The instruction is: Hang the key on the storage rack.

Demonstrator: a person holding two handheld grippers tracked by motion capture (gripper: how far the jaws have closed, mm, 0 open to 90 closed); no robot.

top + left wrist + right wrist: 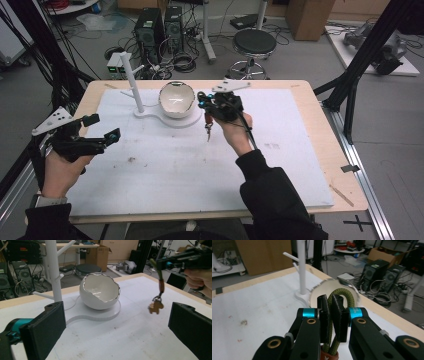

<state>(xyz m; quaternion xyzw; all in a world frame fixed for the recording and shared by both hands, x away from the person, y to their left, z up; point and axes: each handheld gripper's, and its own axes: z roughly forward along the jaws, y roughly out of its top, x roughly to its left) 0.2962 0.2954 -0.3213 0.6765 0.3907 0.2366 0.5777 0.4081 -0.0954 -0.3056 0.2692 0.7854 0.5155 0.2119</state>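
High view: keychain [208, 124] hanging vertical from right gripper [206, 106]

The left gripper [102, 127] hovers by the table's left edge, held level in the left hand [62, 172], its jaws spread wide with nothing between them. The right gripper [202, 100] is raised above the table's middle, near the far edge, in the right hand [235, 131]; its jaws are pressed together, pinching a cord loop [342, 293].

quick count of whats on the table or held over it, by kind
bowl: 1
stand: 1
keychain: 1, held in the right gripper
total: 3
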